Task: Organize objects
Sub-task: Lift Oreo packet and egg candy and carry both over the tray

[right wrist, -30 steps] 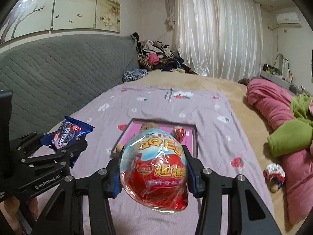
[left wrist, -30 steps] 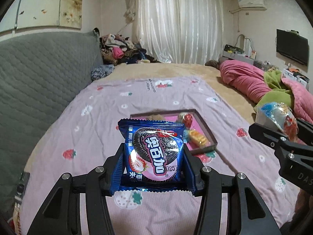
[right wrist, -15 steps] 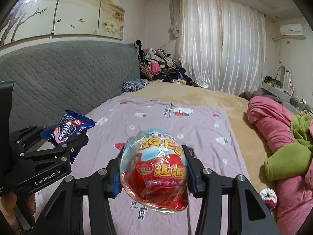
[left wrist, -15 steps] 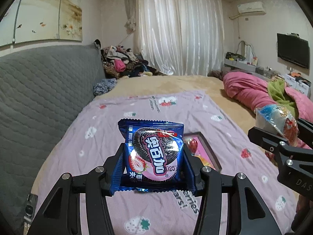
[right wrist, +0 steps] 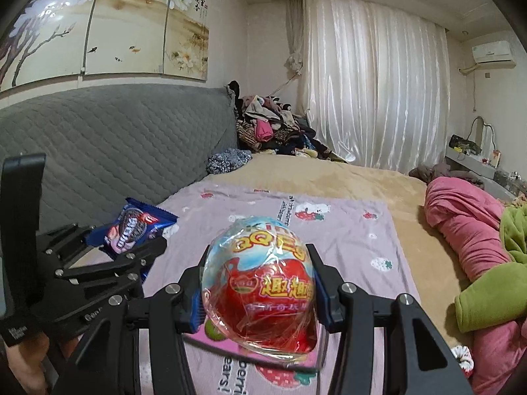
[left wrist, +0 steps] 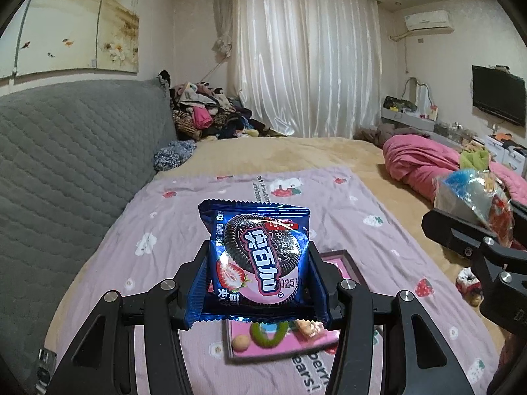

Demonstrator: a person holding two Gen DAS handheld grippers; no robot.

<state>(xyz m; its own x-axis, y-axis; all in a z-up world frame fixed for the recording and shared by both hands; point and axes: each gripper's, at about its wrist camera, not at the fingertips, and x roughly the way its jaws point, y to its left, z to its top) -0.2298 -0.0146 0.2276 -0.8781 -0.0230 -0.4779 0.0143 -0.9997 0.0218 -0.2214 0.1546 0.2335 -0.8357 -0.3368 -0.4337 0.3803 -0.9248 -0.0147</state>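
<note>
- Left gripper [left wrist: 258, 273] clamps a blue cookie packet [left wrist: 258, 260], up above the pink tray [left wrist: 280, 342].
- Right gripper [right wrist: 258, 291] grips a wrapped toy egg [right wrist: 258, 283] over the same tray on the bedspread [right wrist: 346, 230].

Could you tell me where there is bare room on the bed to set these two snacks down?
The pink tray below both grippers already holds sweets. Bare room lies on the lilac blanket: a wide stretch beyond the tray toward the tan bedspread, and a strip between the tray and the grey headboard. The right side, by the pink quilt, is crowded.
</note>
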